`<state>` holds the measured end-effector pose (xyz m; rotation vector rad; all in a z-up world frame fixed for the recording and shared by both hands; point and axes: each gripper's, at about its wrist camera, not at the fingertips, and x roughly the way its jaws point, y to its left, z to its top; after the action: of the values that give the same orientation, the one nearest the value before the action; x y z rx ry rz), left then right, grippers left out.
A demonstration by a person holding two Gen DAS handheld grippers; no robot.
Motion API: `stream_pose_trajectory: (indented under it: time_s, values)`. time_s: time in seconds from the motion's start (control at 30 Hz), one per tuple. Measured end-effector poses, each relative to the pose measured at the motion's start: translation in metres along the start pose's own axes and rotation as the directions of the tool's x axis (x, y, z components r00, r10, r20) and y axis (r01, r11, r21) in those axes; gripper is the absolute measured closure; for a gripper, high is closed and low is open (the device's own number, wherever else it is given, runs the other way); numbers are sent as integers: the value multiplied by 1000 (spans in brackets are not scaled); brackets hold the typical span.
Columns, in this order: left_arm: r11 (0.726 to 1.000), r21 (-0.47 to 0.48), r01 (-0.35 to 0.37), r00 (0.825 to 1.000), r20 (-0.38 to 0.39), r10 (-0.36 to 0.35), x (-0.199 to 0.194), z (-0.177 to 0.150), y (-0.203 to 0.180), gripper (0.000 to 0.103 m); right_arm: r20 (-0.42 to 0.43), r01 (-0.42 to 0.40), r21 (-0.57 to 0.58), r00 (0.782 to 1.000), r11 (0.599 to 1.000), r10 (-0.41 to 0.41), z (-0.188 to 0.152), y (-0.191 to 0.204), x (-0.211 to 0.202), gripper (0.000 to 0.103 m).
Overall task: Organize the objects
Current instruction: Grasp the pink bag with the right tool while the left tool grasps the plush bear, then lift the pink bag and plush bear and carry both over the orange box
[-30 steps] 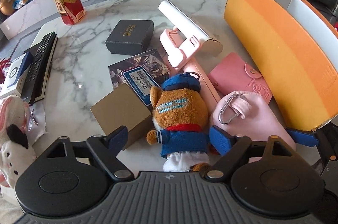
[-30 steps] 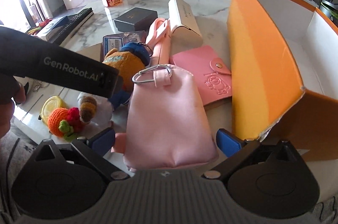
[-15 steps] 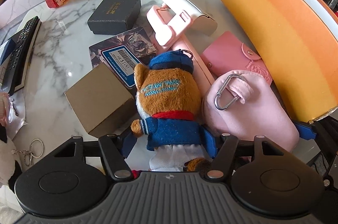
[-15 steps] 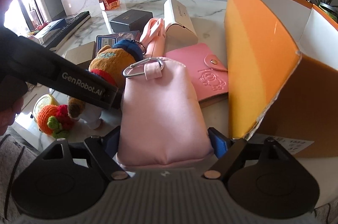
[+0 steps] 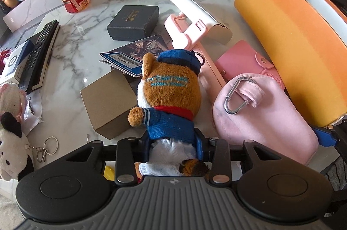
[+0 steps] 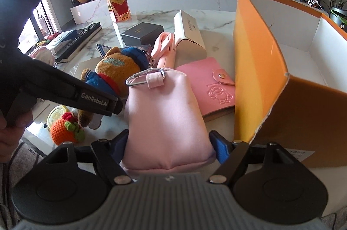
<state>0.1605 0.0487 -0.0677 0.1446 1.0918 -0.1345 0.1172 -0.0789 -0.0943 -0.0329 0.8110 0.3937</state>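
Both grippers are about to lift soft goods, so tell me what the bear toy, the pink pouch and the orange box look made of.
Bear toy: plush pile, fuzzy and matte, with a woven blue jacket.
Pink pouch: soft fabric with a satin-like sheen, bulging between the pads; its clip looks like polished metal.
Orange box: likely coated cardboard, smooth, with a frayed pale edge at the corner.

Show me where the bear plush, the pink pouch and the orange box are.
bear plush (image 5: 171, 91): left wrist view, its brown back.
pink pouch (image 6: 164, 112): right wrist view, middle of its front.
orange box (image 6: 256, 69): right wrist view, its near outer wall.
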Motion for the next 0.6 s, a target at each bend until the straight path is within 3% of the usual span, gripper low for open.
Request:
stream_pose_trajectory:
  time_s: [0.6]
  values:
    - [999,-52,-2,993,115,8,-52,-16,-4,60,93,-89,35,992,995,85,7,2,-38,26]
